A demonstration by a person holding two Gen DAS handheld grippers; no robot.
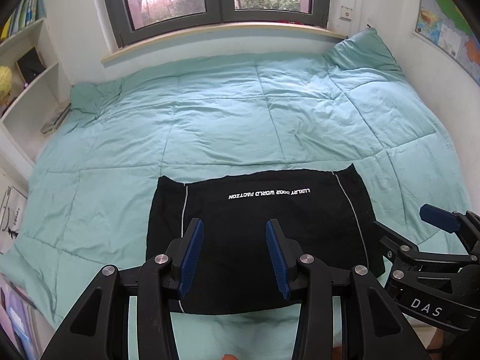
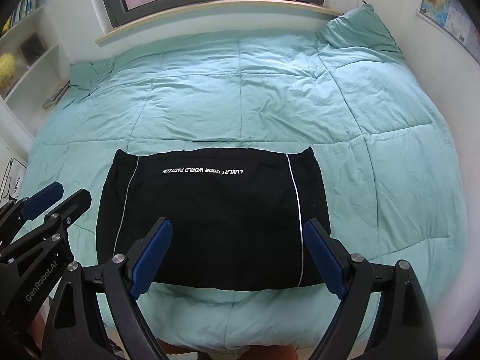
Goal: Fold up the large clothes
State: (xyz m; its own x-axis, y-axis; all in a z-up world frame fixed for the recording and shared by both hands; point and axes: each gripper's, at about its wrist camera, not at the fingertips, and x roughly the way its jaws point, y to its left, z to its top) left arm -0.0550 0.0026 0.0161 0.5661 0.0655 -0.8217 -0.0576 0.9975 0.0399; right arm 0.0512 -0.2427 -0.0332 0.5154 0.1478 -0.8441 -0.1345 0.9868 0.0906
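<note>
Jaws standing apart on both grippers, nothing between them: left gripper [image 1: 234, 258] parted moderately, right gripper [image 2: 238, 259] spread wider. Both hovering side by side over the near edge of the bed [image 2: 390, 156], pointing steeply down, not touching cloth.

Leaving plenty of open quilt [image 1: 216, 114] beyond and to either side of the garment; far edge running under the window sill [image 1: 222, 39], pillow [image 1: 363, 51] leaning in the far right corner, shelves [image 1: 27, 90] closing off the left side, wall with a map [image 1: 447, 30] closing off the right.

Lying flat near the front edge of the bed, black garment [image 2: 210, 210] sitting directly under and ahead of both grippers, its near hem just below the blue pads [image 2: 150, 258].

Looking folded into a rough rectangle, smooth, with a thin white piping line down each side and white lettering across the far part, reading upside down from here; two small corners sticking up at the far edge.
</note>
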